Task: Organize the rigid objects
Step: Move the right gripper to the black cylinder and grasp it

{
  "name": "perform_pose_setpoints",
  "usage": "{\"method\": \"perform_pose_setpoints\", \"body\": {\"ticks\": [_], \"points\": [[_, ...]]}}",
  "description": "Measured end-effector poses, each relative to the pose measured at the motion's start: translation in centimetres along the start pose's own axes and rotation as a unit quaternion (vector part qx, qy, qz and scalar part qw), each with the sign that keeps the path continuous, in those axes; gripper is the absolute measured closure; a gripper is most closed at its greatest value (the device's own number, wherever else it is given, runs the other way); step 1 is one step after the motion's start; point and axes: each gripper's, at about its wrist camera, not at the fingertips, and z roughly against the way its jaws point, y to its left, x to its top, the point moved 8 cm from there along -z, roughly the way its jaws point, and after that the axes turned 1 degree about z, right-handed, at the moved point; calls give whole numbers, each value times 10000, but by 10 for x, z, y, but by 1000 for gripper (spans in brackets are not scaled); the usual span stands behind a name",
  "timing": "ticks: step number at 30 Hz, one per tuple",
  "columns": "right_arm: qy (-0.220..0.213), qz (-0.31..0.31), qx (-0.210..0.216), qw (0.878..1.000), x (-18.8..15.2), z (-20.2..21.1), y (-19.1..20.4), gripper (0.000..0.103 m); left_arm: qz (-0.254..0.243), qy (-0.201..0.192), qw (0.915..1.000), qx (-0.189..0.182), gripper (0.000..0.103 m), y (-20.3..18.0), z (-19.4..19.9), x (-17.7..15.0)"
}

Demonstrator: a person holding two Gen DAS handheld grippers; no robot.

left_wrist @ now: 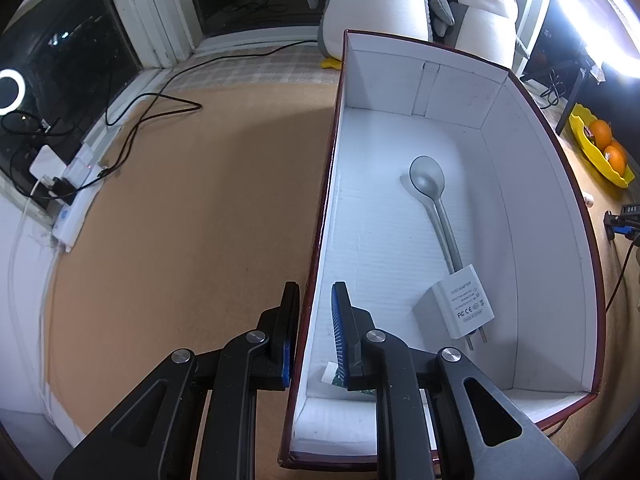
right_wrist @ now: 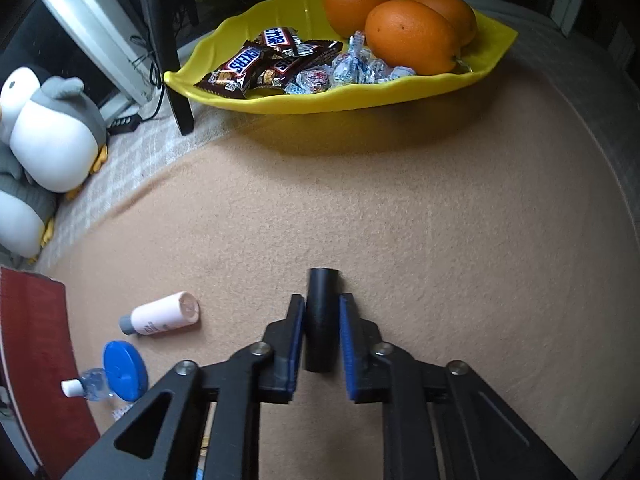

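A red box (left_wrist: 540, 128) with a white lining holds a grey spoon (left_wrist: 428, 178) and a white plug adapter (left_wrist: 460, 304). My left gripper (left_wrist: 316, 288) straddles the box's left wall, one finger outside and one inside. Its jaws are narrowly apart, and a strip of white wall shows beside the inner pad. In the right wrist view my right gripper (right_wrist: 322, 299) points down at the tan cloth and is shut on a short black cylinder (right_wrist: 320, 320) that lies on the cloth. To its left lie a pink bottle (right_wrist: 164, 314), a blue lid (right_wrist: 124, 370) and a small clear bottle (right_wrist: 90, 386).
A yellow leaf-shaped dish (right_wrist: 280, 100) with oranges and sweets stands beyond the cylinder. The box's red outer wall (right_wrist: 36, 340) is at the far left. Plush penguins (left_wrist: 380, 0) sit behind the box. A power strip (left_wrist: 76, 204) and black cables (left_wrist: 160, 100) lie at the left edge.
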Motion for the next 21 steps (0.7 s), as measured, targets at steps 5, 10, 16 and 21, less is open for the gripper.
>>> {"method": "perform_pose_setpoints", "body": {"ticks": [5,10,16,21], "points": [[-70,198,-73,9998,-4,2,1,88,54,20,10000,-7,88,1,0,-2],[-87,225,110,9996,-15,10,3,88,81,20,10000,-20,88,2,0,-4],[-203,386,185,9989,-24,24,13,88,119,-15,9999,-38,88,2,2,-4],[-283,514,252,9980,-29,35,24,88,154,-60,9998,-86,88,3,4,-4]]}}
